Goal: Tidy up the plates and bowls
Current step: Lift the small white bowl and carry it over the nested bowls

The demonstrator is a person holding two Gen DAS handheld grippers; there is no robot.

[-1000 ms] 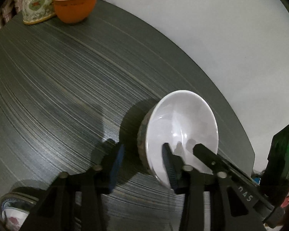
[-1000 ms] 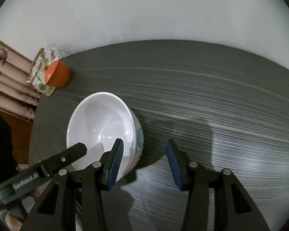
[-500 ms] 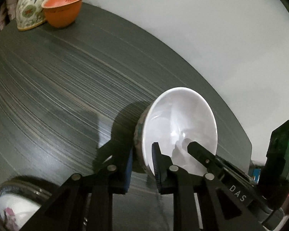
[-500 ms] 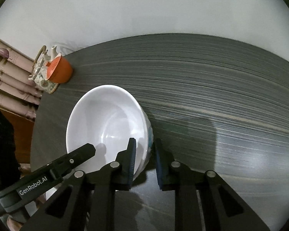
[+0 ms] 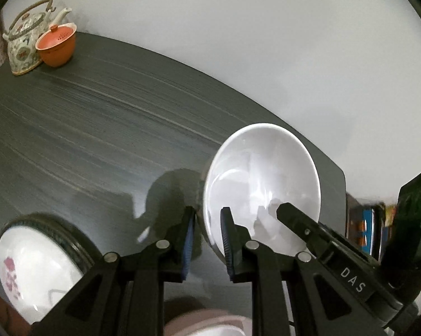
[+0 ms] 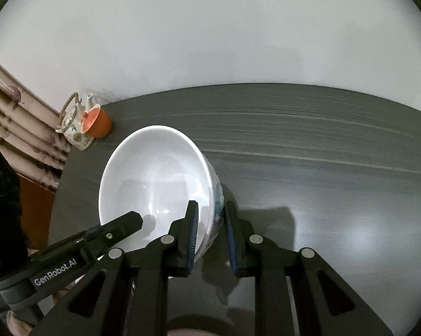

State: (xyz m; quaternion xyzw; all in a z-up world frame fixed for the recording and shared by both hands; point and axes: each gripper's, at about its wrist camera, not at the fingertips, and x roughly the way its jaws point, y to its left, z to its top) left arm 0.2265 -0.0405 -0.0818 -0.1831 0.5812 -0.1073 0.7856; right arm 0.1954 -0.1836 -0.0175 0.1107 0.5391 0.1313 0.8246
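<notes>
Both grippers were found clamped on the rim of the white bowl (image 5: 262, 184), one at each side. A second earlier their jaws had stood apart, astride the rim with the bowl resting on the table; they had since closed. The left gripper (image 5: 207, 240) had one pad inside the bowl and one against the outer wall; the right gripper (image 6: 210, 235) gripped the opposite rim in like fashion, its outer pad against the patterned side.

The bowl appeared to have been lifted clear of the dark table (image 5: 98, 140). More of the surface lay in view than before, and a shadow stood apart from the bowl's foot. In the inspector's judgement the pick-up was complete and the carrying stage had begun.

A second dish, a floral-patterned bowl (image 5: 34, 263) with a dark rim, sat at the near left of the table in the left wrist view. It was judged the likely place for stacking, though this could not be confirmed.

The table was dark grey with a fine streaked grain and showed glare under the lighting. At its far corner stood a decorated teapot (image 5: 25, 47) with a hoop handle, and touching or just beside it an orange lidded cup (image 5: 57, 46). A plain pale wall (image 6: 210, 42) lay behind. Curtain folds (image 6: 17, 128) hung at the left of the right wrist view.
</notes>
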